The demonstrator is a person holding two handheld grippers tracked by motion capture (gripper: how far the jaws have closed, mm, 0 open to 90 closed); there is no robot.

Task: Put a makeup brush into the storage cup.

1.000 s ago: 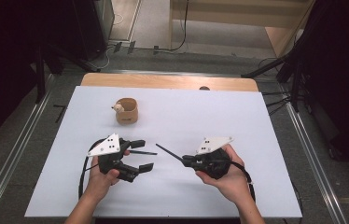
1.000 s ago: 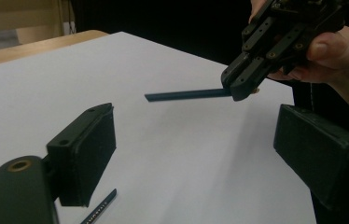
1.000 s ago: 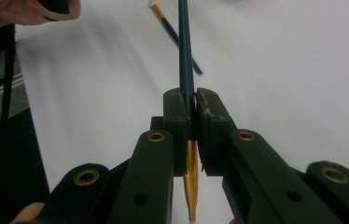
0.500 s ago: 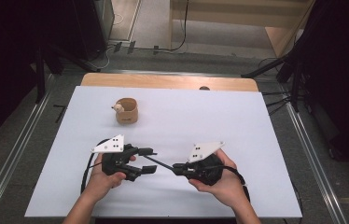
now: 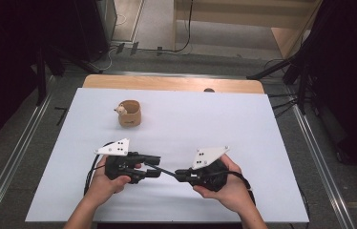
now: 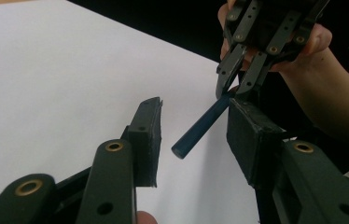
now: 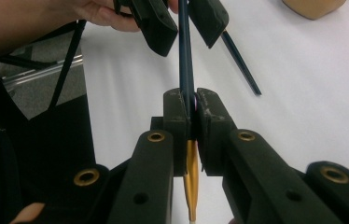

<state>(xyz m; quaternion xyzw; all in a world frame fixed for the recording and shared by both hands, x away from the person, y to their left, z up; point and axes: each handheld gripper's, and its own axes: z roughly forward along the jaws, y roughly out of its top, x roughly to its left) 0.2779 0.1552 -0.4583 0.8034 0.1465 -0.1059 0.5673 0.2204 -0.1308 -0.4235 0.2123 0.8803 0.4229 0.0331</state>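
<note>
While both hands sit low on white table (image 5: 262, 143), high view has left gripper (image 5: 152, 164) and right gripper (image 5: 182, 172) tip to tip, dark pen (image 5: 163, 170) bridging them, wooden cup (image 5: 130, 113) well apart. Left gripper view: jaws spread wide, pen tip between, untouched. Right gripper view: jaws clamped tight on pen (image 7: 185, 51).
</note>
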